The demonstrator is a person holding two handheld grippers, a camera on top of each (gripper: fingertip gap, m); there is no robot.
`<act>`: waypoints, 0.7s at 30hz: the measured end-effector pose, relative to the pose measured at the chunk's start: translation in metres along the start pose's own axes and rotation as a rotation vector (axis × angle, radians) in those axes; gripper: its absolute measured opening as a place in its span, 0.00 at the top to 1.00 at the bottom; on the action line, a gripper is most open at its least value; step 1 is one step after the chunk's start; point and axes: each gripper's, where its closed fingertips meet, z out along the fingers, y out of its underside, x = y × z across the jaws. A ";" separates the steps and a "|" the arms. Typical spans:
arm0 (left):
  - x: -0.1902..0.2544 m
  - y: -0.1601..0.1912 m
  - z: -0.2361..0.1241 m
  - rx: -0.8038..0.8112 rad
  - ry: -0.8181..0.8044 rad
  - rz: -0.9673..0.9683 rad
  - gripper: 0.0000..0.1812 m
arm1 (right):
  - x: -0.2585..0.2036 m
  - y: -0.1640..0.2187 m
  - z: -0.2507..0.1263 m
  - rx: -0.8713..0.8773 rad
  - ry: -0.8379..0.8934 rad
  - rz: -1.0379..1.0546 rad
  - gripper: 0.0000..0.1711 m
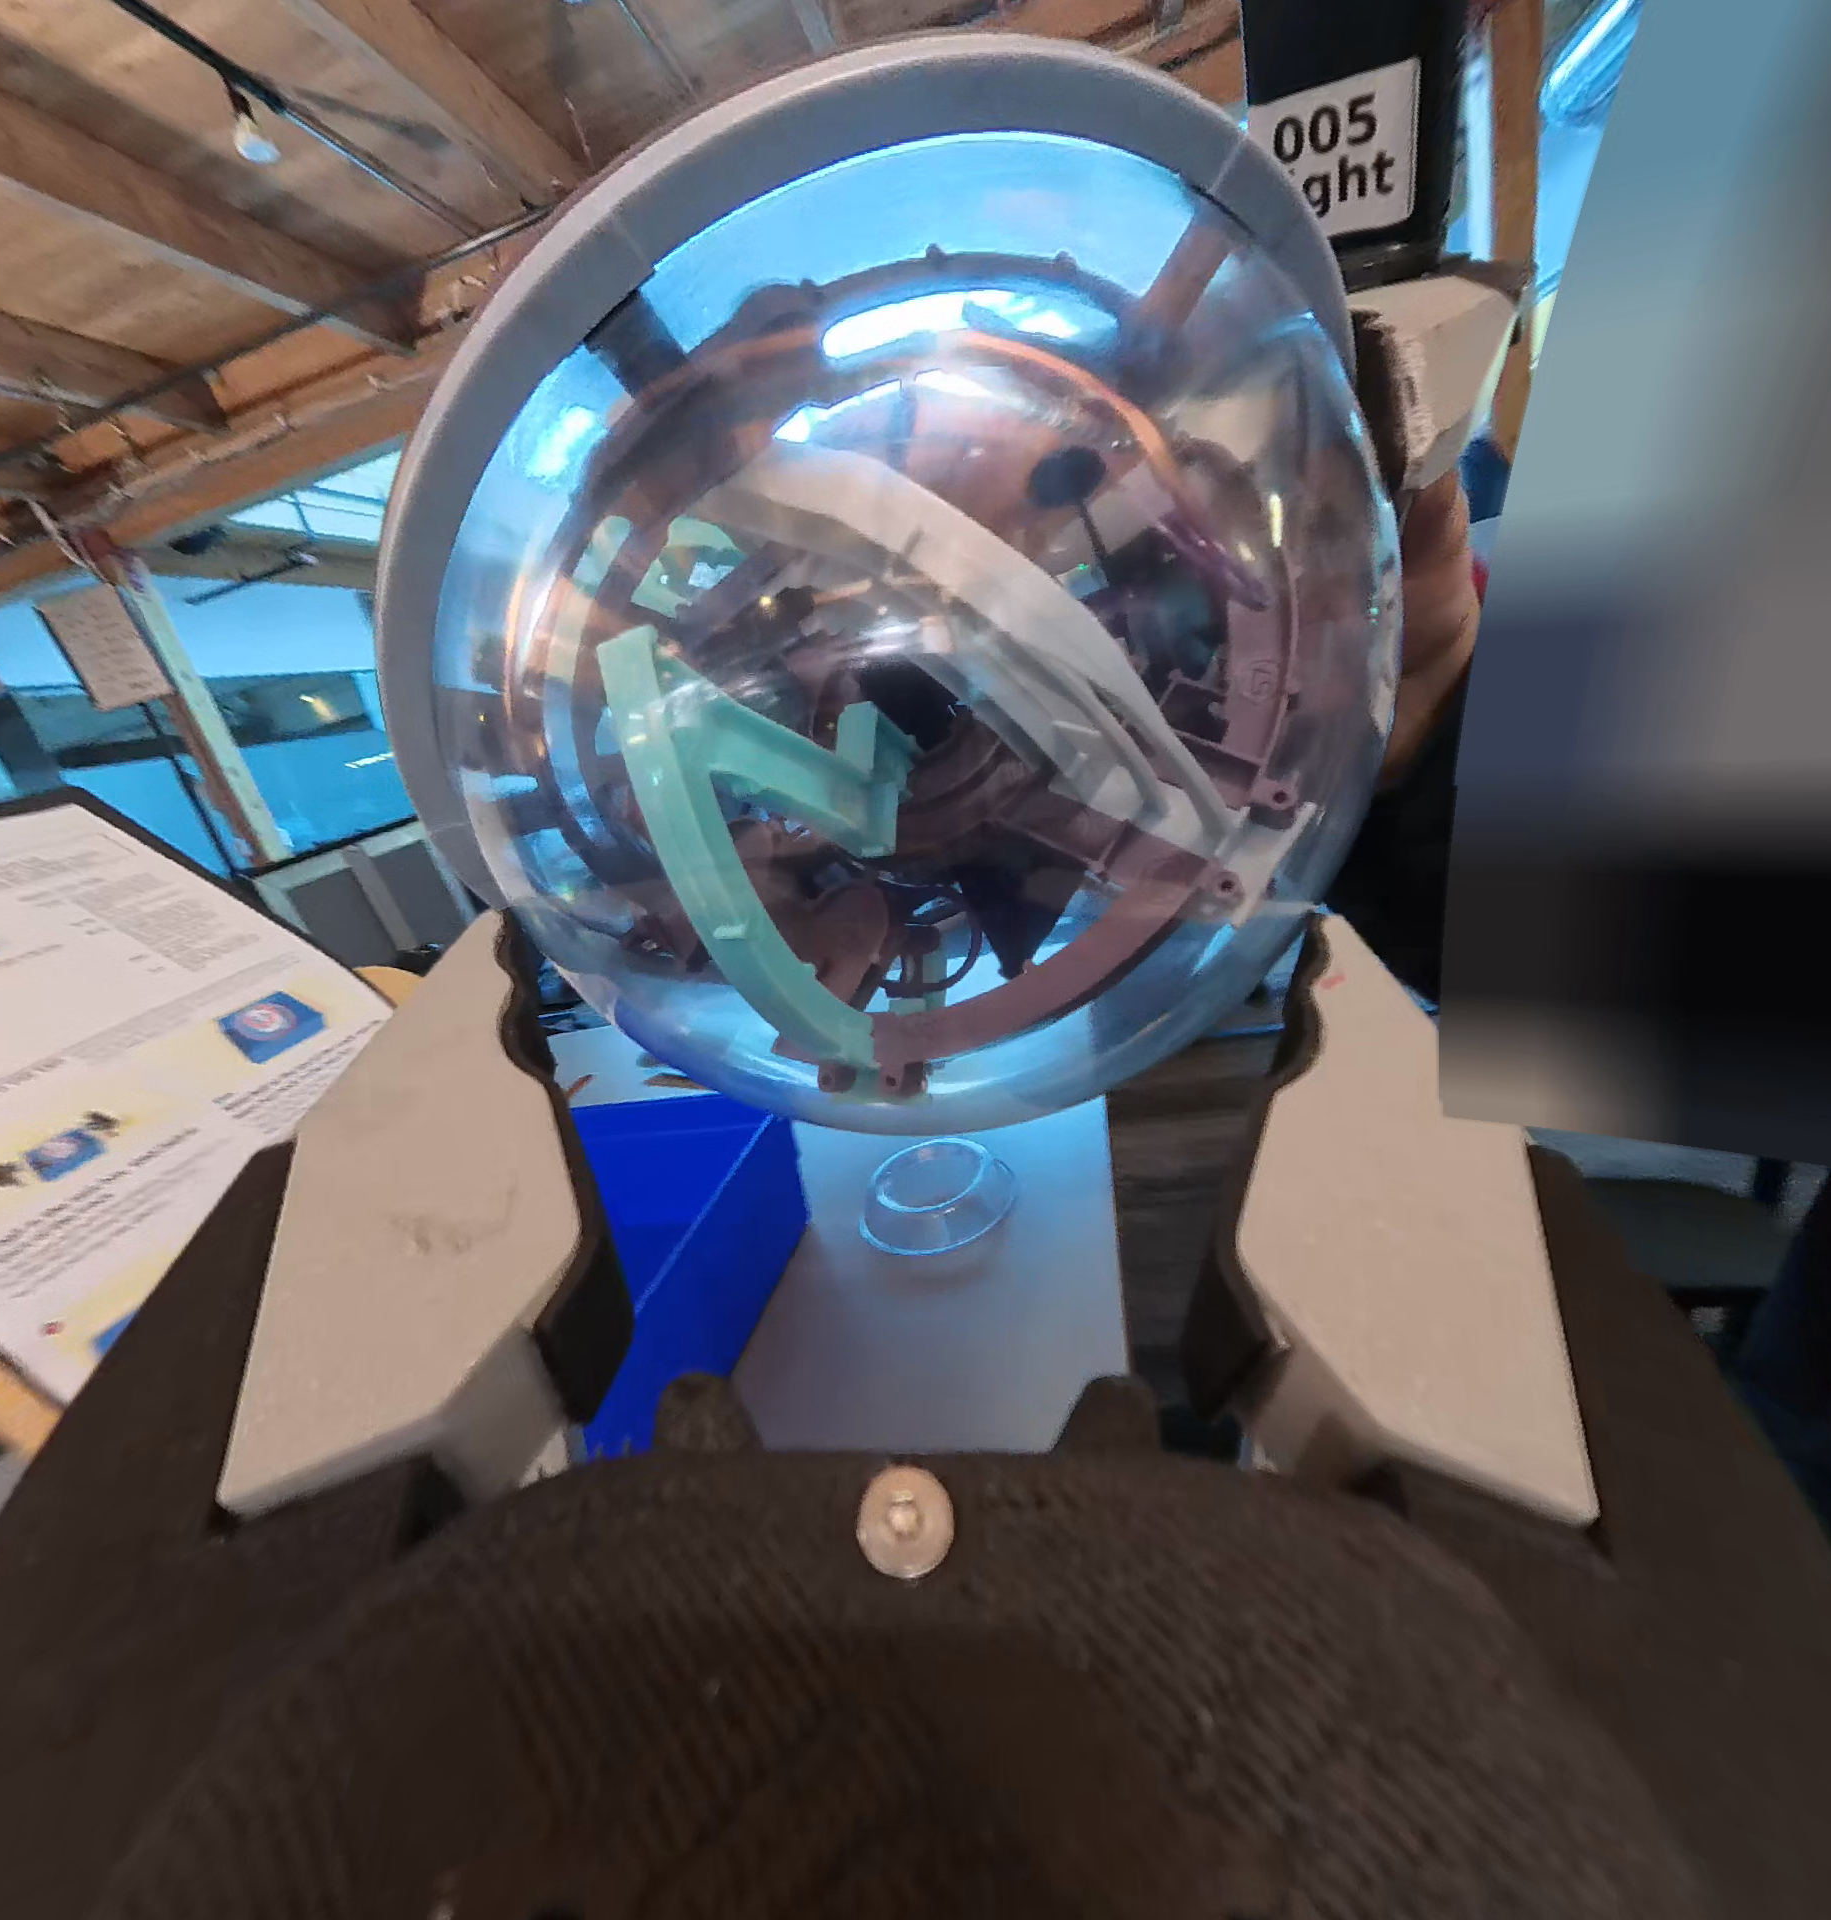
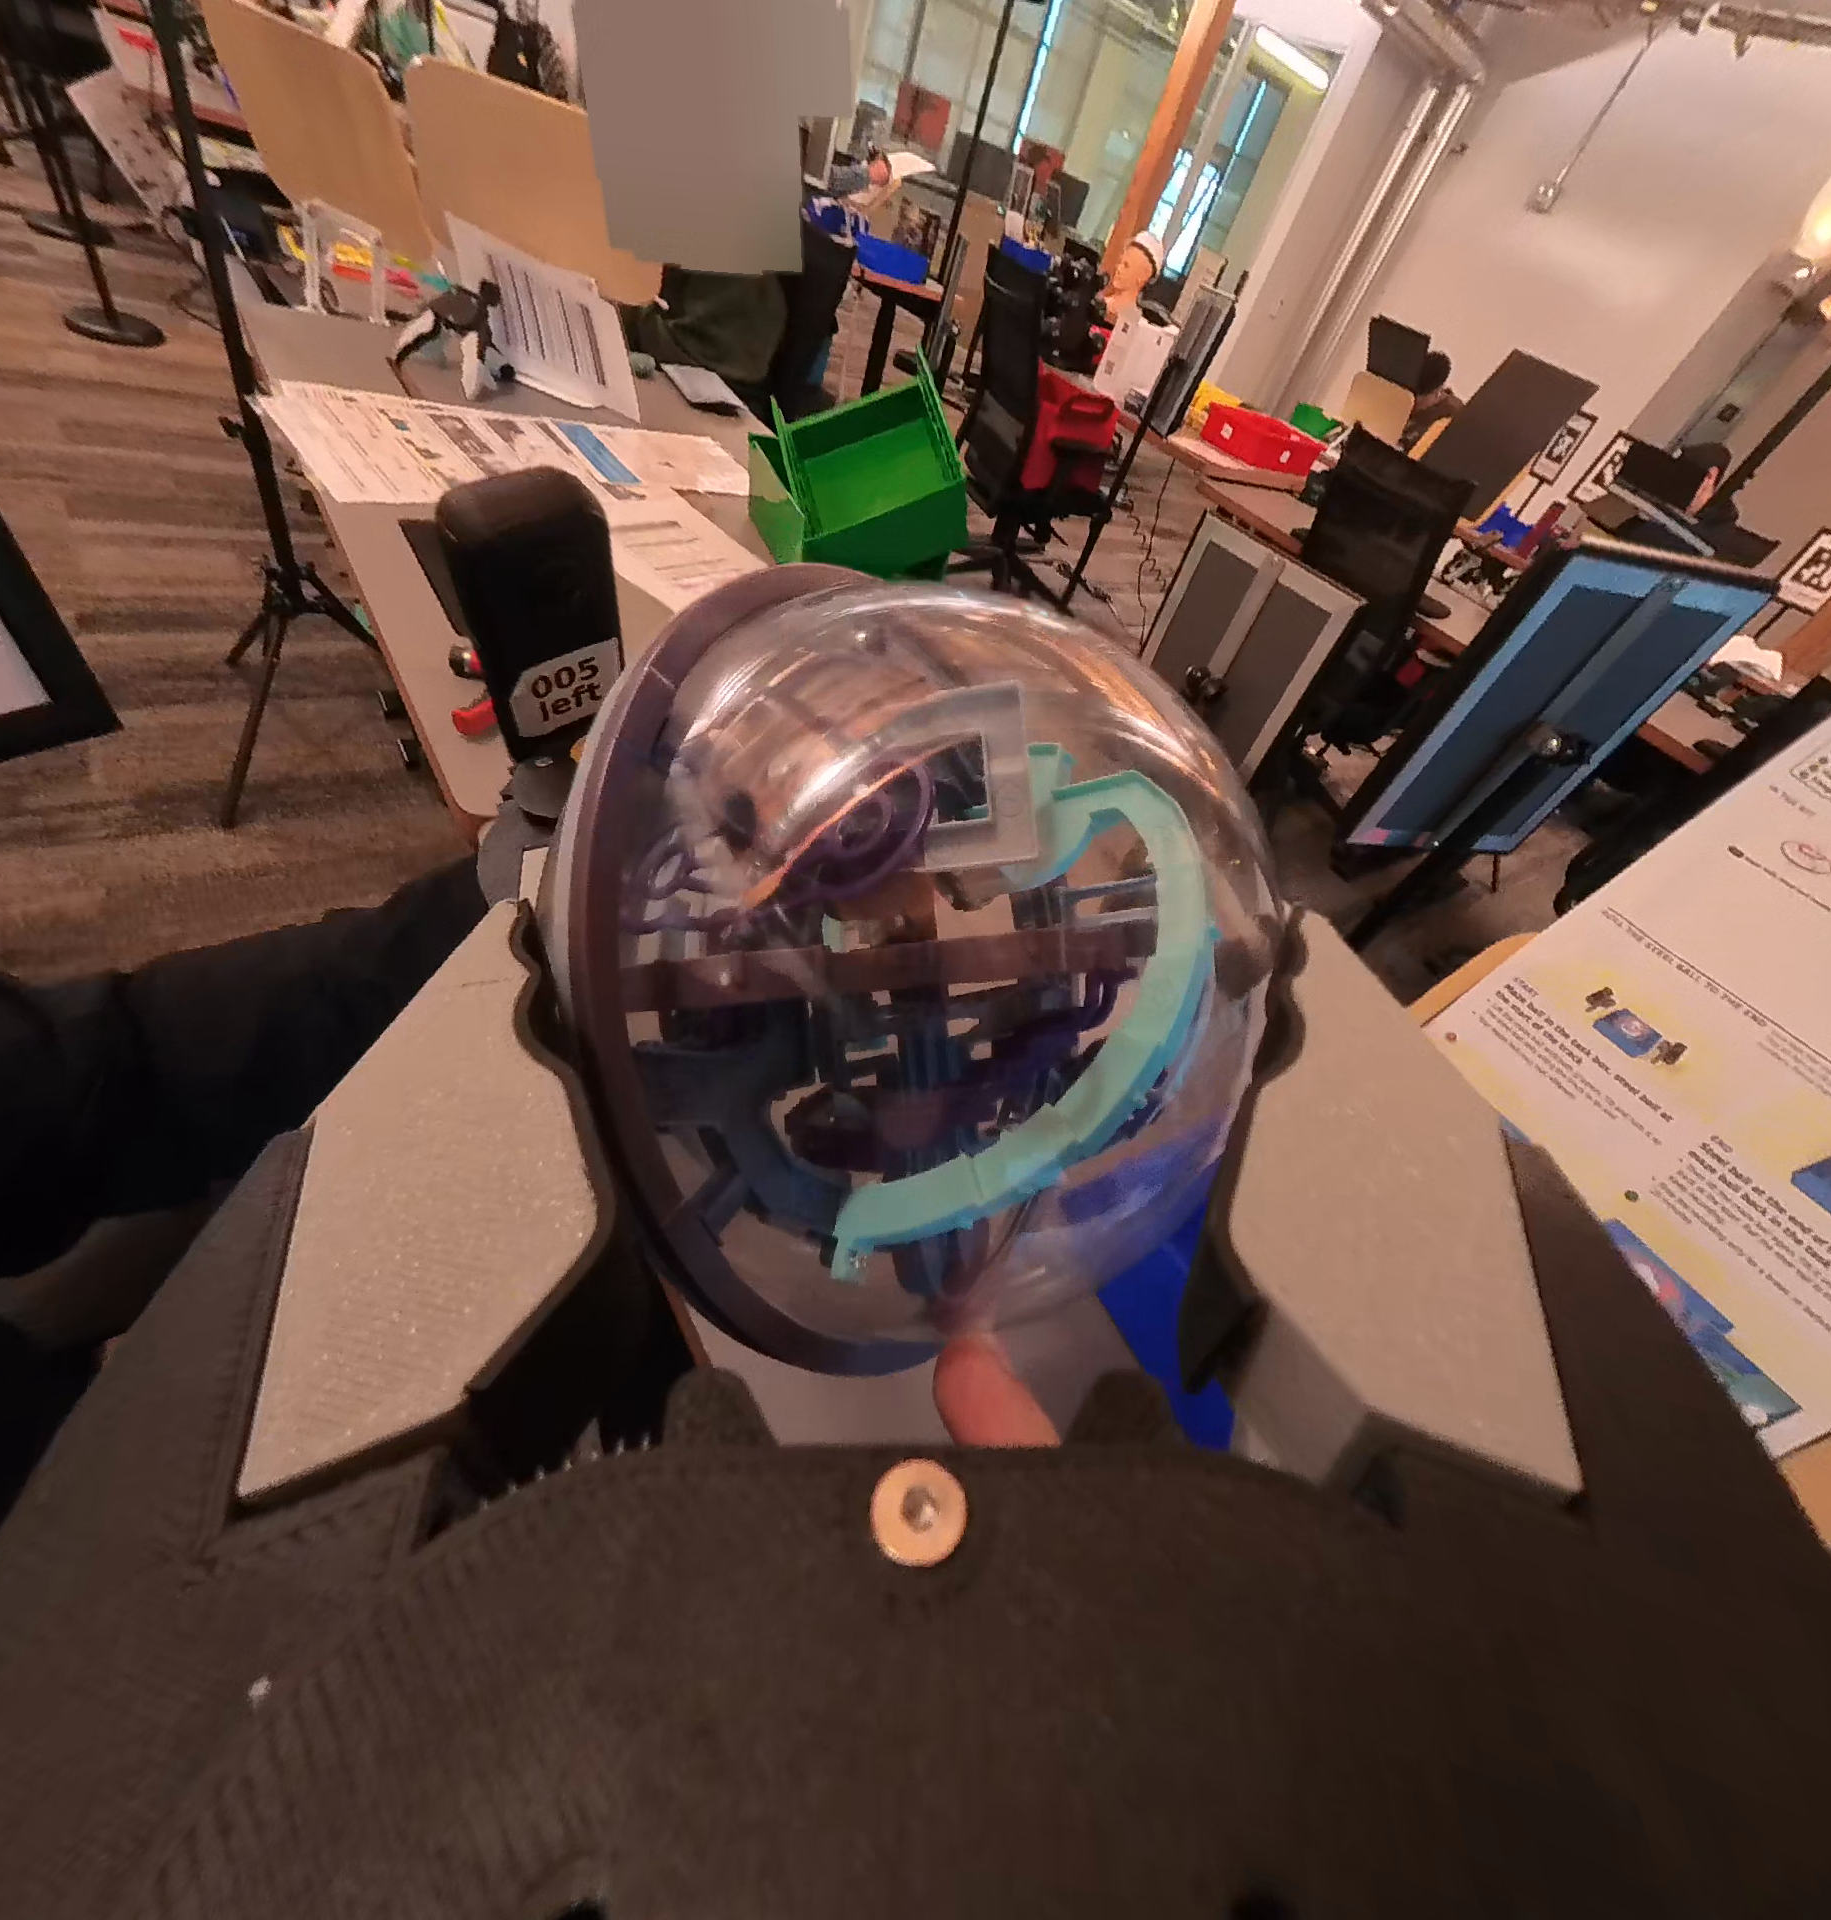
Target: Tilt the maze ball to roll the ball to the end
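One clear stand [image 1: 937, 1195] shows left-side only.

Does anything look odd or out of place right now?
Nothing looks damaged. The maze ball is held in the air between both grippers, off its clear stand on the table below. A bare fingertip shows under the ball.

open-plan lab or workshop space: rows of counters [image 2: 1254, 488] with black office chairs [image 2: 1015, 416], green [image 2: 859, 478] and red [image 2: 1259, 436] storage bins, tripod stands [image 2: 267, 582] and printed instruction sheets [image 2: 423, 442]. exposed timber ceiling beams [image 1: 163, 208] with a hanging bulb [image 1: 254, 140]. grey carpet floor [image 2: 111, 499], a mannequin head [image 2: 1134, 272] on a far counter.
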 end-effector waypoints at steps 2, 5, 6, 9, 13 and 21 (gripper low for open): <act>0.000 -0.001 0.001 0.011 0.007 -0.020 0.24 | 0.001 -0.001 0.000 -0.025 0.007 0.007 0.23; 0.000 0.000 0.003 0.026 0.015 -0.055 0.23 | 0.003 -0.002 0.001 -0.060 0.014 0.016 0.23; 0.000 0.001 0.004 0.029 0.016 -0.062 0.24 | 0.003 -0.002 0.002 -0.066 0.016 0.019 0.23; -0.001 0.003 0.006 0.034 0.018 -0.079 0.24 | 0.006 0.000 0.002 -0.078 0.016 0.029 0.23; -0.002 0.003 0.009 0.039 0.016 -0.098 0.24 | 0.009 0.006 0.002 -0.101 0.022 0.029 0.21; -0.002 0.006 0.012 0.060 0.025 -0.134 0.24 | 0.011 0.012 0.003 -0.131 0.026 0.025 0.20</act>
